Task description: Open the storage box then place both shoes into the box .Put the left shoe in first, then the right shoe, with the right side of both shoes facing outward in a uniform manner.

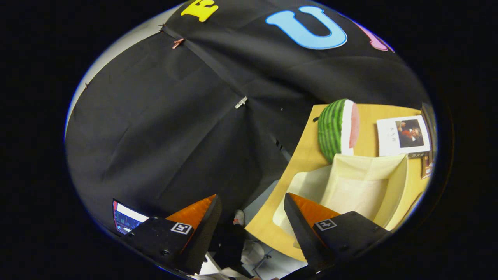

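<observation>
The gripper (253,217) hangs with fingers spread wide and empty, tilted off the table (307,155). The storage box (362,182) lies open beyond the right finger, beside a watermelon model (334,130). With no shoe sighted here, misorientation remains the likely error.

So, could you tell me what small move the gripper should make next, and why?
Probably swing the gripper towards the table and square it up. Its fingers are open with nothing between them, and they point mostly at the black cloth wall. The cream storage box already looks open, beside the watermelon. I see no shoes here, so finding the left shoe likely comes first.
</observation>
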Motion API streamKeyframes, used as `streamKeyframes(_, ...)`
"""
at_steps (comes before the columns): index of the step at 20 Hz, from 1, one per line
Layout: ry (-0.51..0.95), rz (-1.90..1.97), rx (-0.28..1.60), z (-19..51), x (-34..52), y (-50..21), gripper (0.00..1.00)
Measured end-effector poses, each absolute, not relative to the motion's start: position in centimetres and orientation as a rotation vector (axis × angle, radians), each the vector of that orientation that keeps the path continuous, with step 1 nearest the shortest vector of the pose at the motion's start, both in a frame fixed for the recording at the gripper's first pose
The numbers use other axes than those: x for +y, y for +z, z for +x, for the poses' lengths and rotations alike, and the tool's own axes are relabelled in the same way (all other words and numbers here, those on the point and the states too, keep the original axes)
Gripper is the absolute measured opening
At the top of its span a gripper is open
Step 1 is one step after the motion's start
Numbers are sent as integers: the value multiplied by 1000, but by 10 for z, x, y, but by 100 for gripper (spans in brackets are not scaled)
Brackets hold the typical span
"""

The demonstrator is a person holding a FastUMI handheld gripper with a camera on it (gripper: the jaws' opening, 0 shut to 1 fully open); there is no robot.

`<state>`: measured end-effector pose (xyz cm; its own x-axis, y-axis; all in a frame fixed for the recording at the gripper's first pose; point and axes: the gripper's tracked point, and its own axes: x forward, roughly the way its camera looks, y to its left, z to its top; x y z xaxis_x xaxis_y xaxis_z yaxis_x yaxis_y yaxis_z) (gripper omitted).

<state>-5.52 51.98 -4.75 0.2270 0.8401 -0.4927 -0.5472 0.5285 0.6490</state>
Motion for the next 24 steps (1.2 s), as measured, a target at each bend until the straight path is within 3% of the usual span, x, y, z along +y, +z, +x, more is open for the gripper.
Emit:
streamKeyframes(14,564,255,788,20,263,-89,98)
streamKeyframes(24,311,164,991,-21,137,-221,98)
